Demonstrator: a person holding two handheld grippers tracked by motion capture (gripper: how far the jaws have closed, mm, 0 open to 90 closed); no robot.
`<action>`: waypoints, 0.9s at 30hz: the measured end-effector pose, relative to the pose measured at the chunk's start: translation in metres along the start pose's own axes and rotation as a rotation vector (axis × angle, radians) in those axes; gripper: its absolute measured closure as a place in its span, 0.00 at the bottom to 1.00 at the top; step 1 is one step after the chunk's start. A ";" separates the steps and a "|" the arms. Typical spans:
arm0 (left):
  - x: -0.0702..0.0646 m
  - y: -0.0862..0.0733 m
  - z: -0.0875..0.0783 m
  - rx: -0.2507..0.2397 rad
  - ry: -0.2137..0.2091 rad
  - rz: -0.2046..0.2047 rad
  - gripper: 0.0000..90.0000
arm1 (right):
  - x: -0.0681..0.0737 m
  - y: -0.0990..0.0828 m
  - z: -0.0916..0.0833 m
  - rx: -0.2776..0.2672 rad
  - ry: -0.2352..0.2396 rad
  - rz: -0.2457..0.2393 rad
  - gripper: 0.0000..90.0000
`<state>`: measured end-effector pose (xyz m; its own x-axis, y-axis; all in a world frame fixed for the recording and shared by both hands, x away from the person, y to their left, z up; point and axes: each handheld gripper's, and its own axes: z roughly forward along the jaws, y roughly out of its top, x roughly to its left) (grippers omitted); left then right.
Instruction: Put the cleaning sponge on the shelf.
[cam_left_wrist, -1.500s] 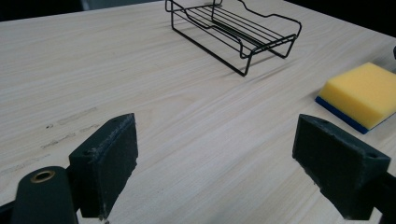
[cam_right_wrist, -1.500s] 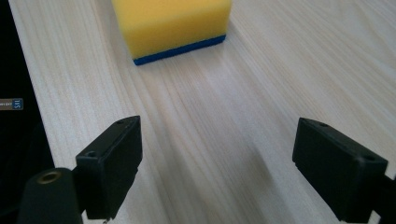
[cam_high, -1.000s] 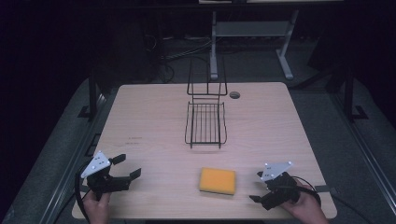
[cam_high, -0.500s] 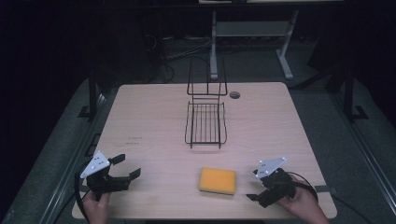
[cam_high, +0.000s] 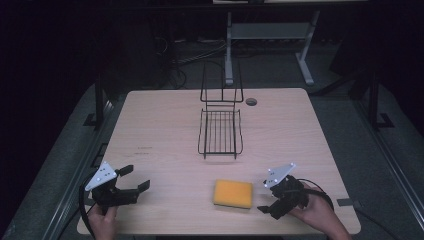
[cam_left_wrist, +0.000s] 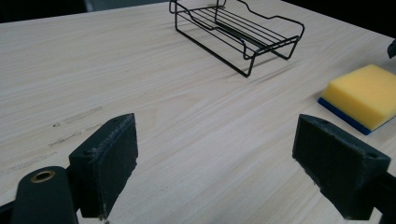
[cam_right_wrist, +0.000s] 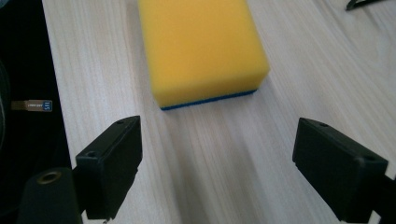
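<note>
Sponge (cam_high: 233, 194) lies flat near the table's (cam_high: 160, 125) front edge, just ahead of the right gripper (cam_high: 268, 208), jaws wide and empty. Left gripper (cam_high: 135, 180) likewise gapes empty. Approach looks underway; next, straddle and close. Beyond stands a wire rack (cam_high: 220, 132).

At seven o'clock the left gripper (cam_high: 136, 178) rests low with jaws spread wide, pointing toward three, while at five o'clock the right gripper (cam_high: 264, 198) points toward nine, jaws likewise parted.
</note>
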<state>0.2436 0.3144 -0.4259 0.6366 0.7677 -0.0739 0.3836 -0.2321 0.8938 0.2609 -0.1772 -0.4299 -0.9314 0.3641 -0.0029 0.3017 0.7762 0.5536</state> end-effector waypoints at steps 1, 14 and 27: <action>0.000 0.000 0.000 -0.001 0.000 0.000 0.15 | 0.000 0.001 0.000 -0.004 0.003 0.000 0.17; 0.001 0.000 -0.001 0.000 0.001 0.000 0.15 | -0.003 0.022 0.007 0.024 0.047 -0.036 0.17; 0.001 0.000 -0.001 0.000 0.001 0.002 0.15 | -0.004 0.050 0.015 0.054 0.083 -0.091 0.17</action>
<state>0.2434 0.3157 -0.4252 0.6365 0.7680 -0.0715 0.3823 -0.2336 0.8940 0.2825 -0.1320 -0.4145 -0.9683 0.2490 0.0195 0.2240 0.8314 0.5084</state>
